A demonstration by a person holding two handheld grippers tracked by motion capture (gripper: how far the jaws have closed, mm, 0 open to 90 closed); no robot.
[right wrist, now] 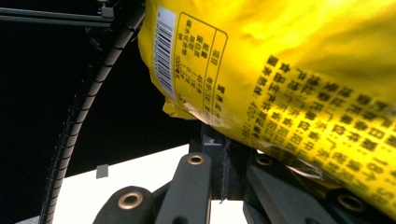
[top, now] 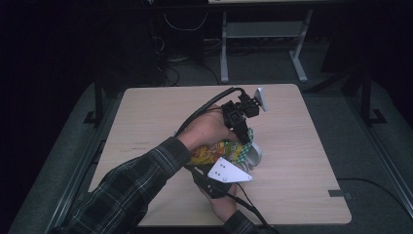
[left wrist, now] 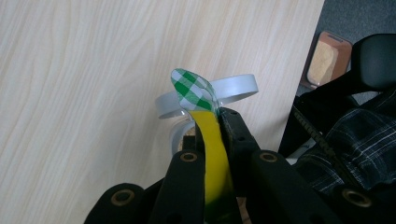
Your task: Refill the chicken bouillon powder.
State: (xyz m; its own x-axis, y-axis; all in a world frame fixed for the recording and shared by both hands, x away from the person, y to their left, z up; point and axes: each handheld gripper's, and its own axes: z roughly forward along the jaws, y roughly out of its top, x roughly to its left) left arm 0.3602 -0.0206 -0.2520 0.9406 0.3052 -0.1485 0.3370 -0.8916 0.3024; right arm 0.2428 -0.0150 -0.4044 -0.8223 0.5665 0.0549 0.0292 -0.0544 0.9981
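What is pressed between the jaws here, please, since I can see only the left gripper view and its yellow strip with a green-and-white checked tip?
Observer: In the high view it is the edge of a yellow printed snack bag, held above the light wooden table.
Operator: Thank you. Is the other gripper on it too?
Observer: Yes, the right gripper view shows the right gripper shut on the bag's sealed edge, near a barcode.
Operator: And the white ring behind my jaws?
Observer: The high view shows a clear round container on the table under the bag's checked end; the left gripper pinches that end from above.
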